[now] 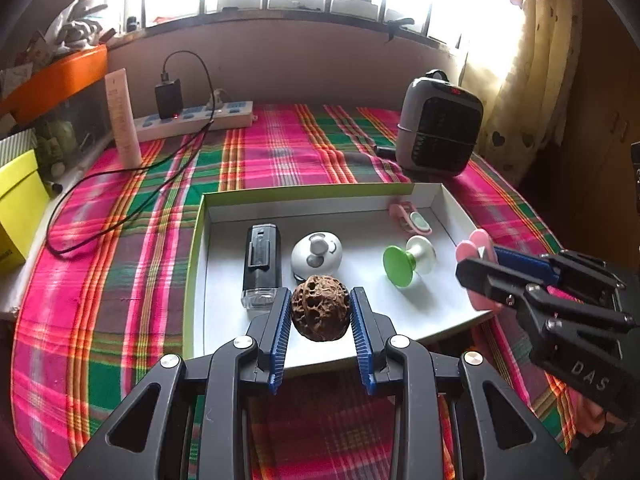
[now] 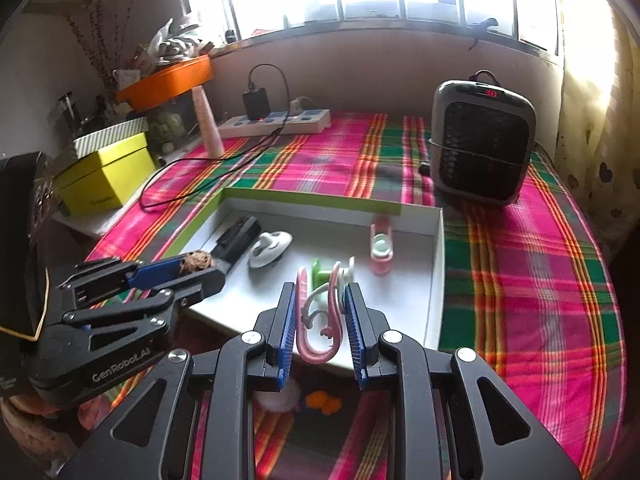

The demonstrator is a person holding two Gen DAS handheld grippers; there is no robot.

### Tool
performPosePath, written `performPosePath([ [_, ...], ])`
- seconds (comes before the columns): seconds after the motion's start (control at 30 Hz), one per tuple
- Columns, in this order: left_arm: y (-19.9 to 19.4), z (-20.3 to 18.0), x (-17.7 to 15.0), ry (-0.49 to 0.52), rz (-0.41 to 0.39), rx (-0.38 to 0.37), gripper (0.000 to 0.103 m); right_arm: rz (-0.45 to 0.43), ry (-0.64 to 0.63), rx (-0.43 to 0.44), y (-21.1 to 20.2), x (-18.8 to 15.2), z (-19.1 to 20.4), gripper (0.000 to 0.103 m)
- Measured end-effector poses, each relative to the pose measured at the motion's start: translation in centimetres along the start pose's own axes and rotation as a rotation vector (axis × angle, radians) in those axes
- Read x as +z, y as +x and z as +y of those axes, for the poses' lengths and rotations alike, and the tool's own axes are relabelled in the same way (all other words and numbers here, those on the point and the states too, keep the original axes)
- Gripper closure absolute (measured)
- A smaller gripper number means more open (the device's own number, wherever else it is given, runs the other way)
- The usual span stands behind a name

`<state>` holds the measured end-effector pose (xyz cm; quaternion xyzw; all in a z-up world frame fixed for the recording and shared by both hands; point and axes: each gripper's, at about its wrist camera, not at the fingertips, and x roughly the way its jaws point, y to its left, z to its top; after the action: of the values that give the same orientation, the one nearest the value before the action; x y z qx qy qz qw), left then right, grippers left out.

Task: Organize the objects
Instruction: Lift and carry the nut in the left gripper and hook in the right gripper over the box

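A white shallow box [image 1: 224,320] with a green outer rim lies on the plaid cloth. My left gripper [image 1: 320,308] is shut on a brown wrinkled walnut [image 1: 320,306] over the box's near edge; the walnut [image 2: 196,260] also shows in the right wrist view. My right gripper [image 2: 320,320] is shut on a pink and white plastic clip [image 2: 320,320] above the box's front part. That pink clip [image 1: 476,248] appears at the right of the left wrist view. Inside the box lie a black lighter-like device [image 1: 260,264], a white round gadget [image 1: 316,254], a green and white spool [image 1: 404,262] and a pink clip-on piece [image 1: 410,220].
A grey fan heater [image 1: 440,128] stands behind the box at the right. A white power strip [image 1: 192,118] with a black charger and trailing cable lies at the back left, beside a pink tube [image 1: 124,120]. A yellow box [image 1: 16,204] sits at the left edge.
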<state>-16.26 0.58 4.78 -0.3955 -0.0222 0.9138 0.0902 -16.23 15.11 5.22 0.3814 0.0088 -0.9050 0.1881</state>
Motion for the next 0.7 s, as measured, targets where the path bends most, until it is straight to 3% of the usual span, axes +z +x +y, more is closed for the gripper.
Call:
performPosePath([
  [0.7, 3.2, -0.9, 0.9, 0.022, 0.045, -0.015, 0.075, 0.062, 0.022, -0.095, 4.0, 2.4, -2.9, 0.078],
])
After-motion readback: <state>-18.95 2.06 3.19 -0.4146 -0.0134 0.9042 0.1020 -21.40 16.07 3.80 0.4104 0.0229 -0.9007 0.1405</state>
